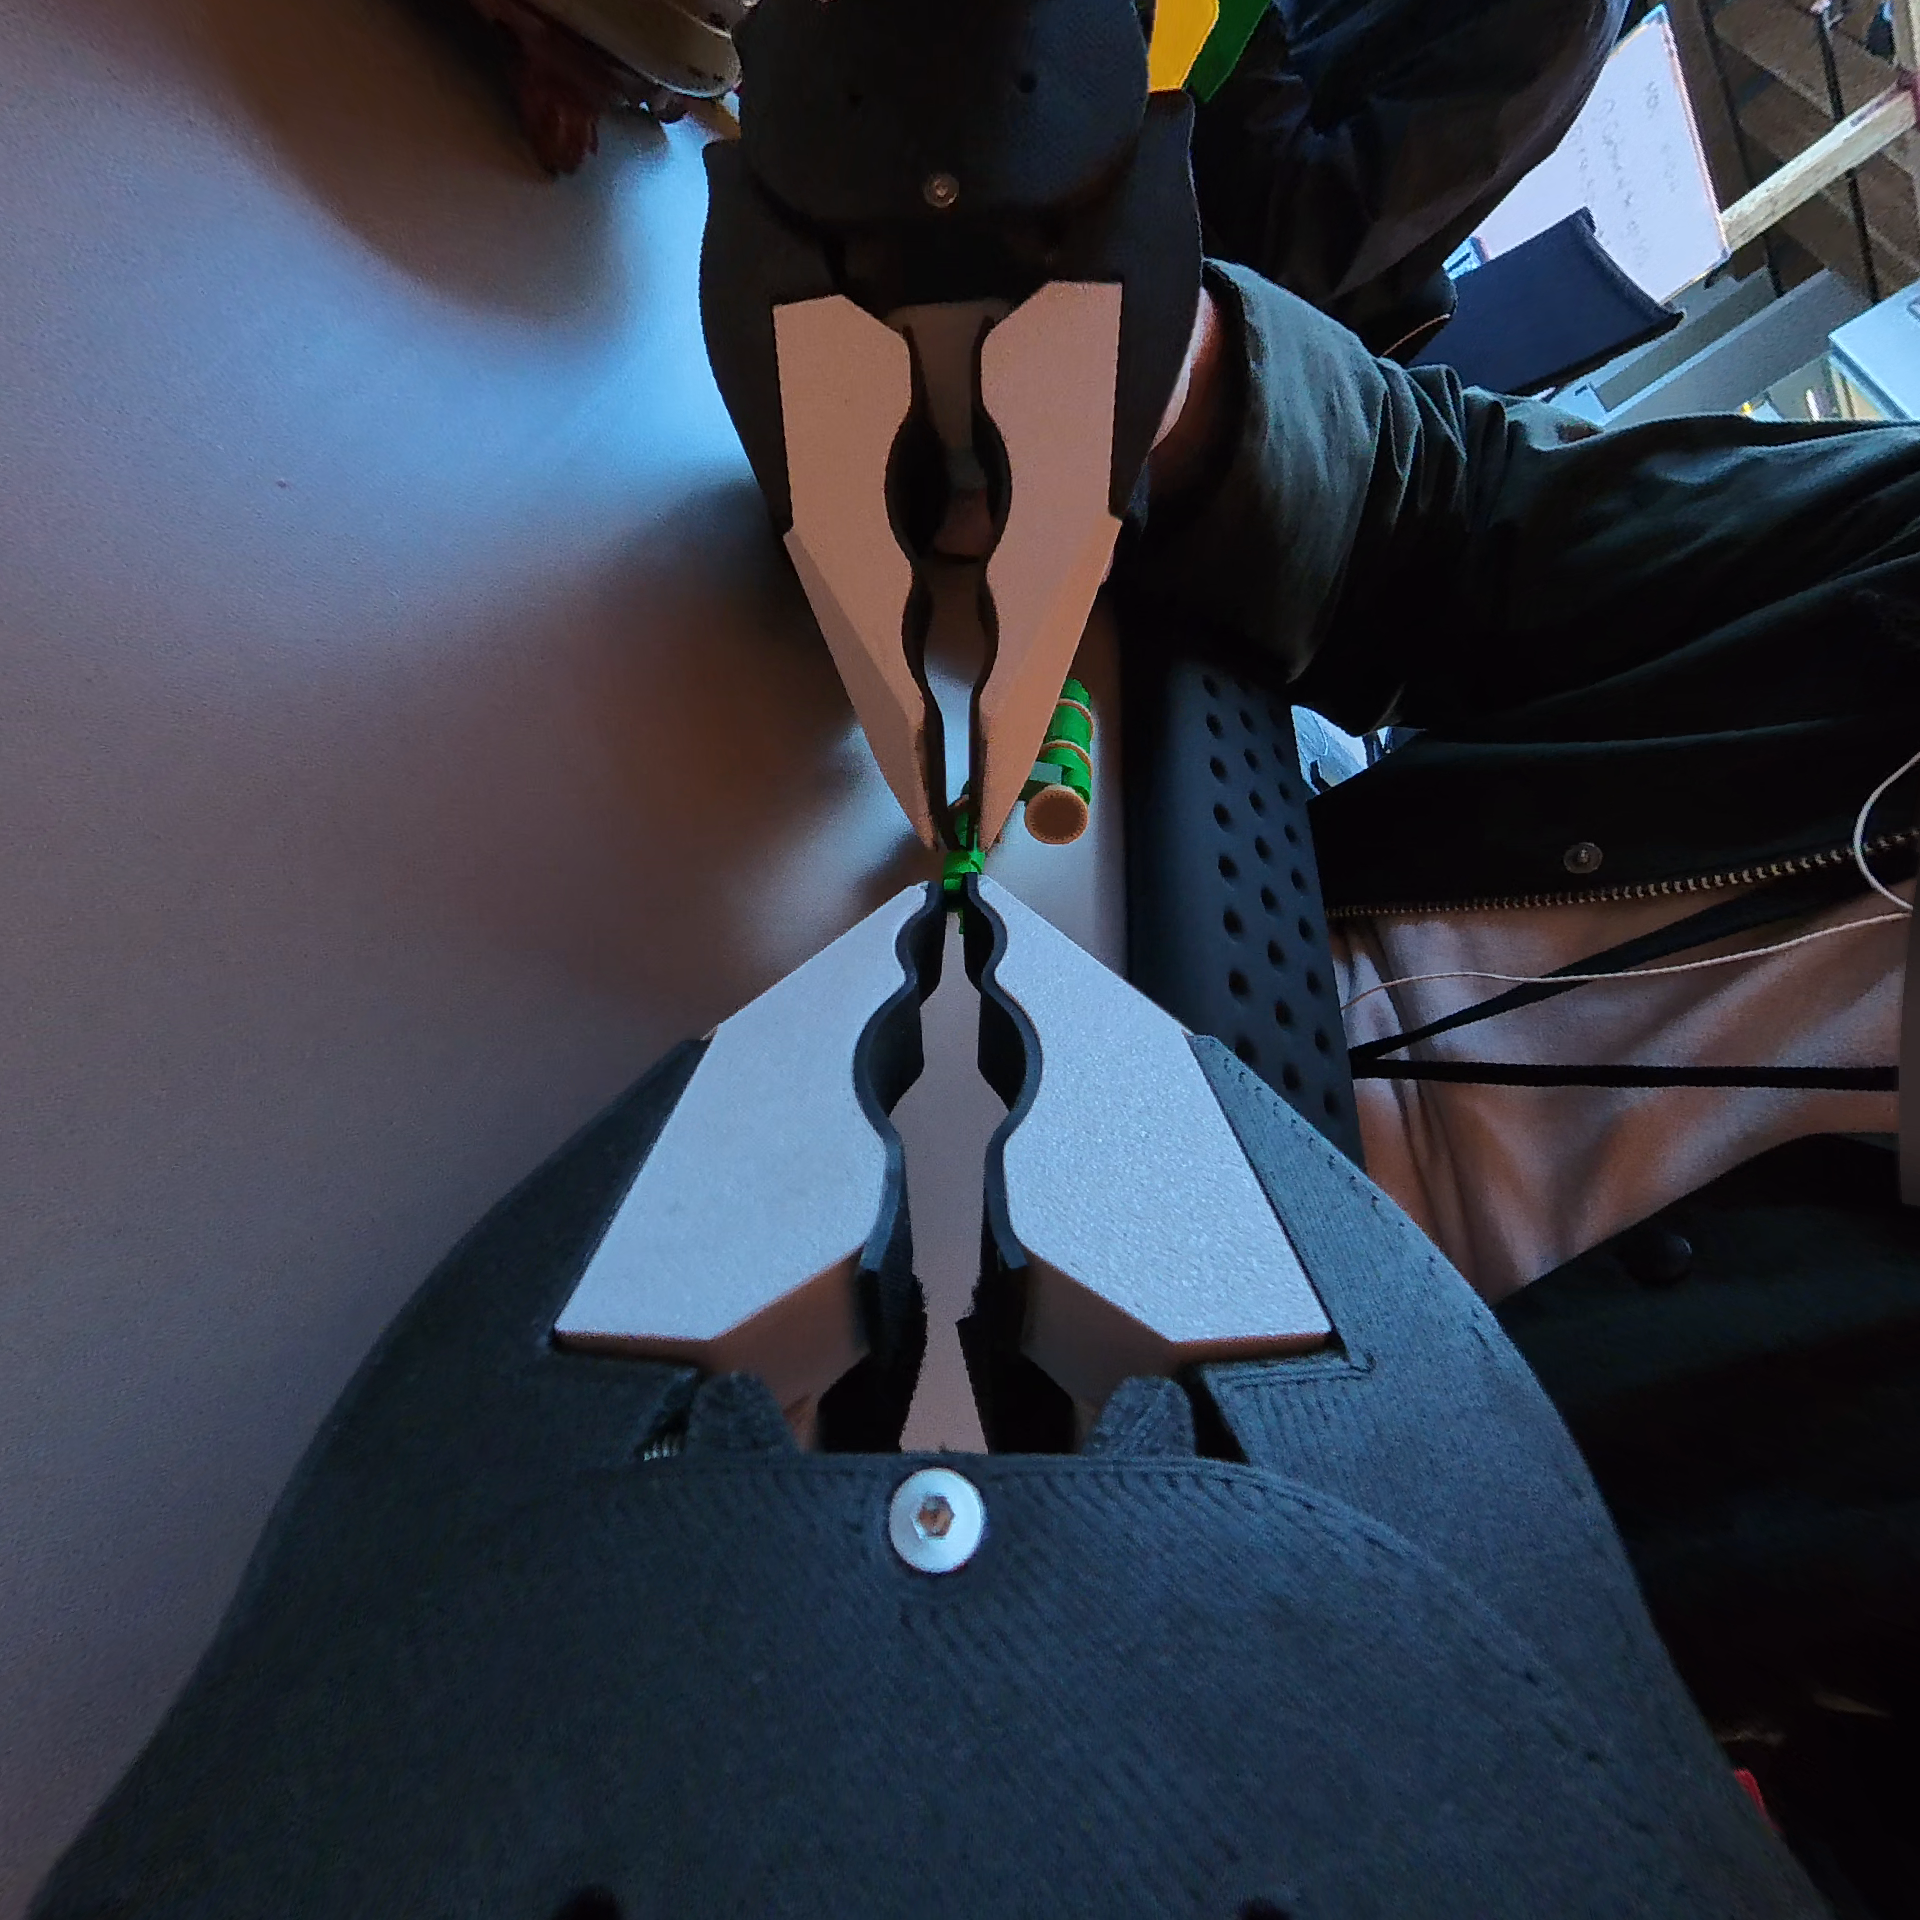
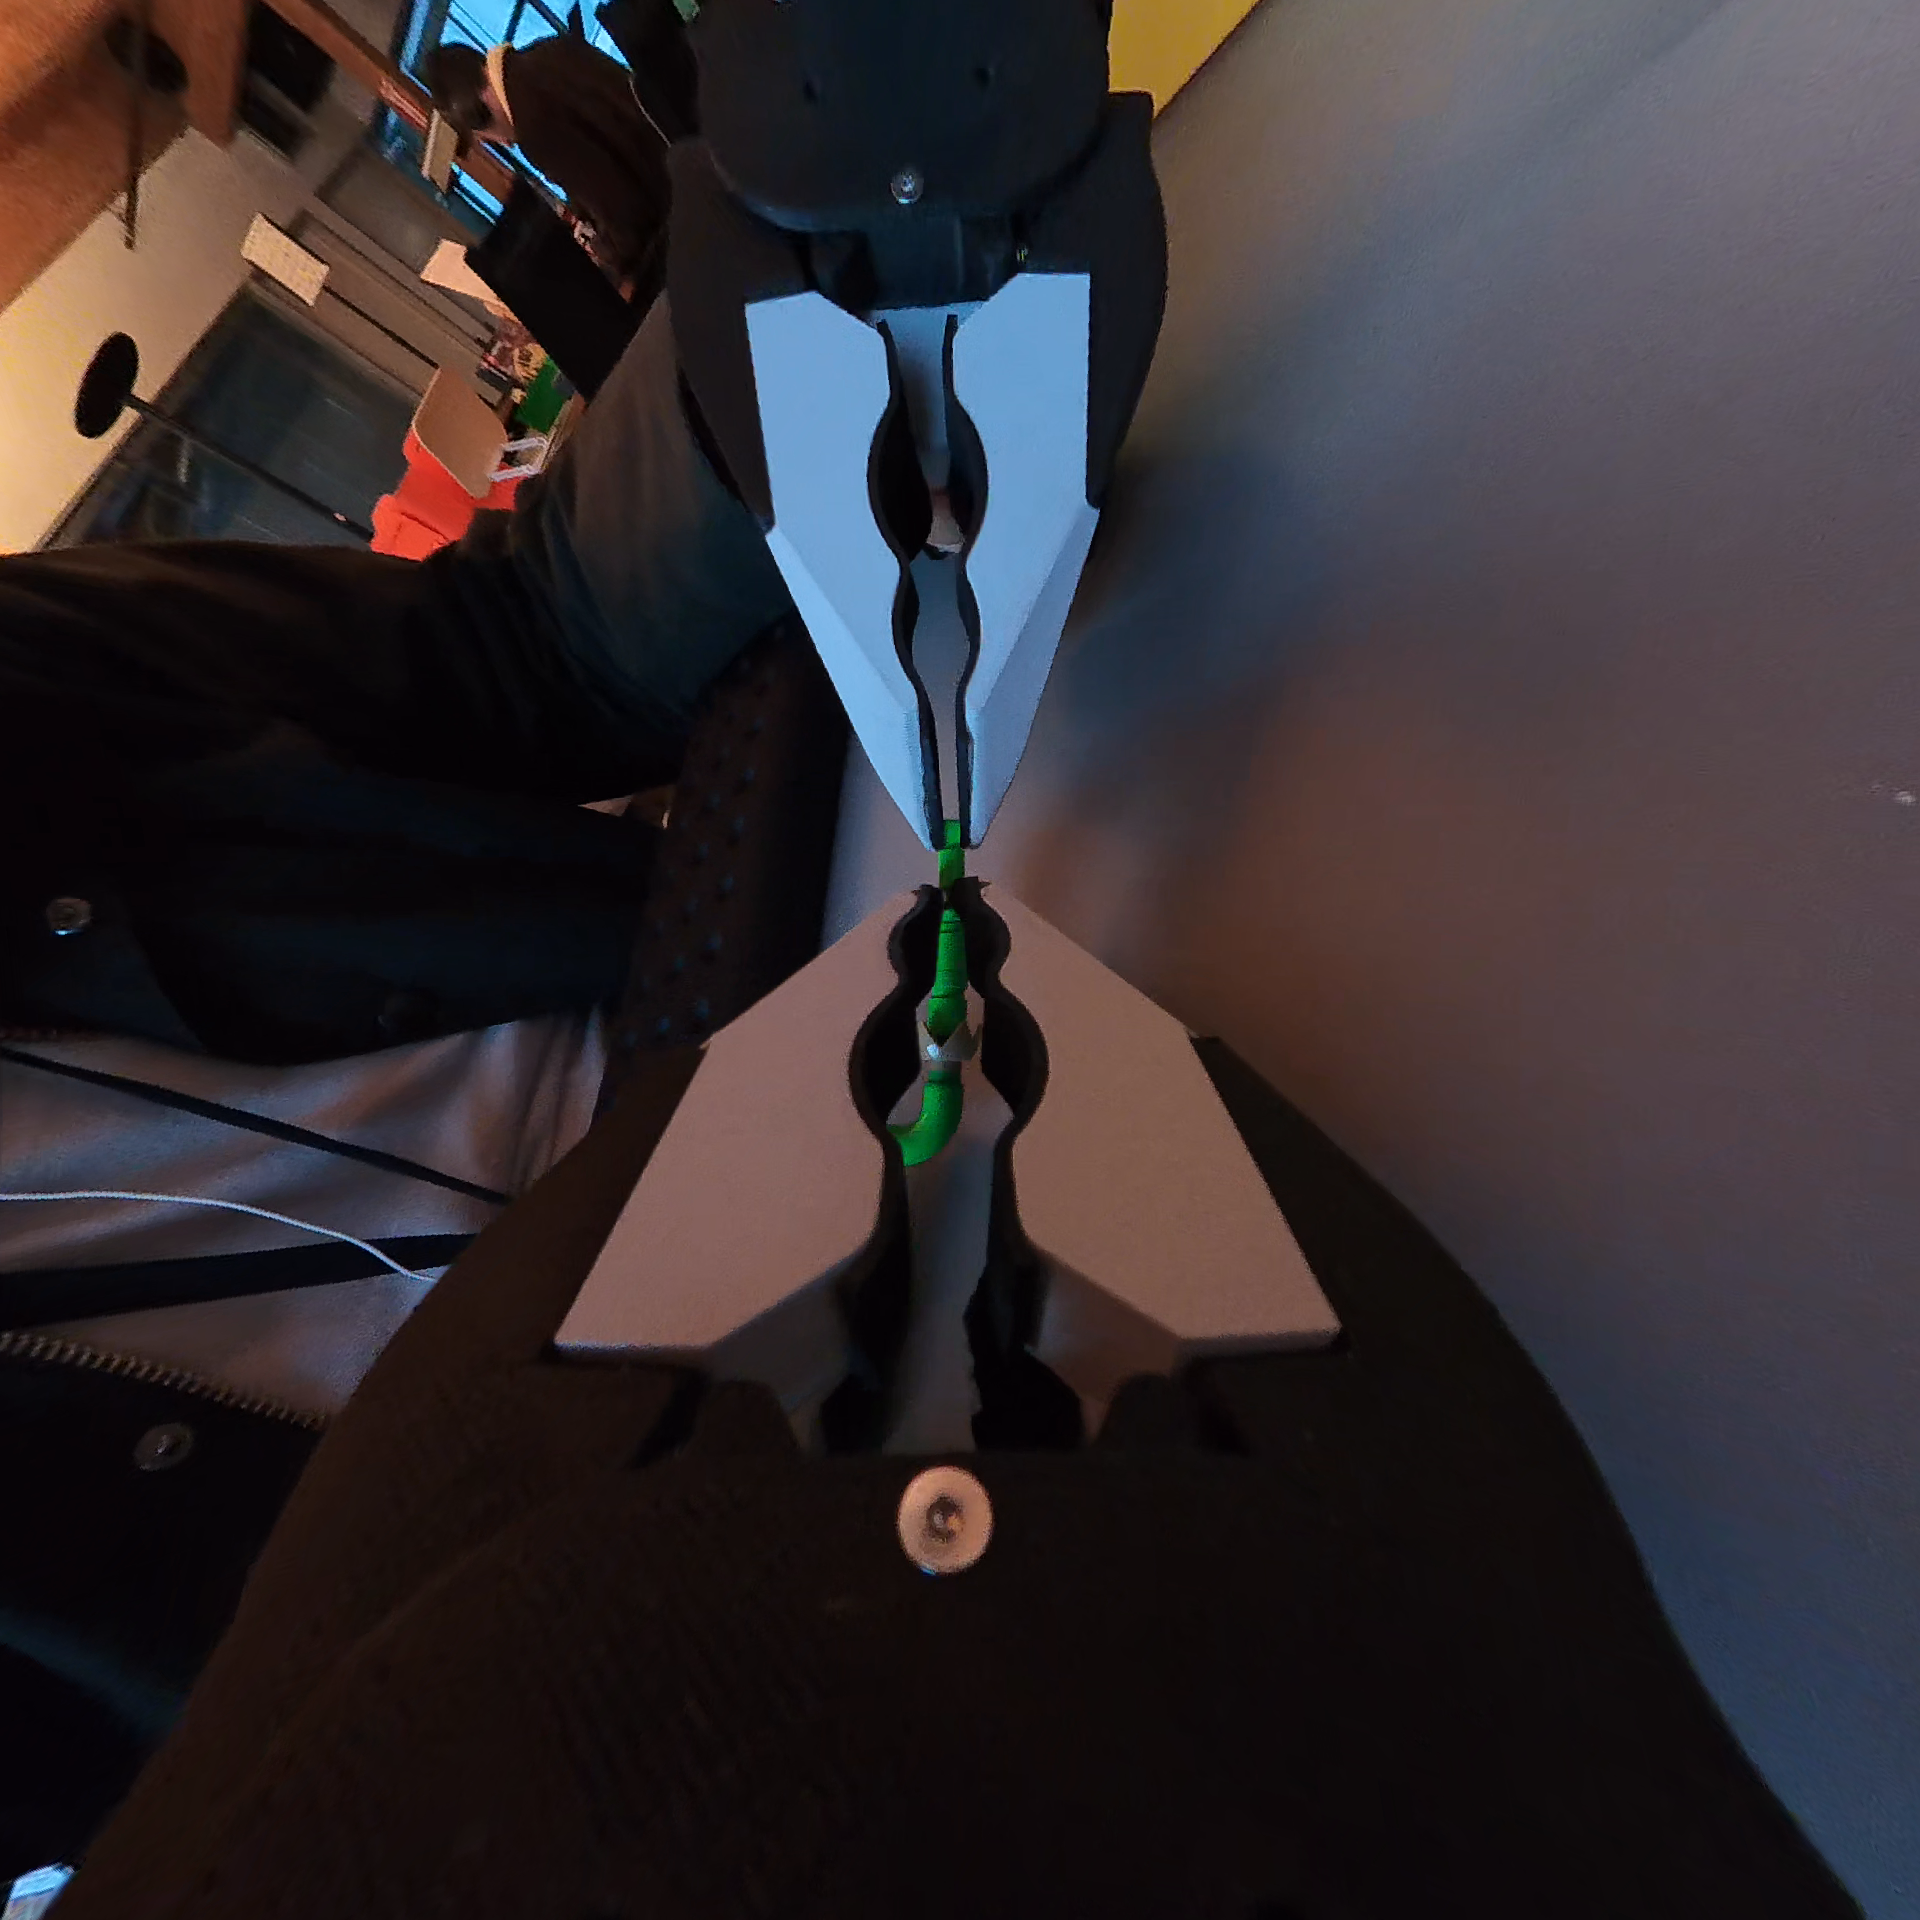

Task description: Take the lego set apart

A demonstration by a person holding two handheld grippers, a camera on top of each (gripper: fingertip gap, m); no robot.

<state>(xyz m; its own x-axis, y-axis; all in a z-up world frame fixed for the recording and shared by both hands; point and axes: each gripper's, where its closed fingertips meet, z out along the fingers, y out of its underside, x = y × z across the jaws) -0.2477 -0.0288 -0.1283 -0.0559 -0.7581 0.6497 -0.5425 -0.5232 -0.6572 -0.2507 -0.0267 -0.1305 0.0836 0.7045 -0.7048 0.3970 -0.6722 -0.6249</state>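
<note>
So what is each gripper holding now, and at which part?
Both hold one thin green lego stem. The left gripper pinches one end with its tips; the right gripper clamps farther along, the hooked end lying between its fingers.

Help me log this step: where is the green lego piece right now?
In both wrist views the green lego piece sits mid-frame, pinched between the tips of the left gripper and right gripper, which meet nose to nose.
</note>
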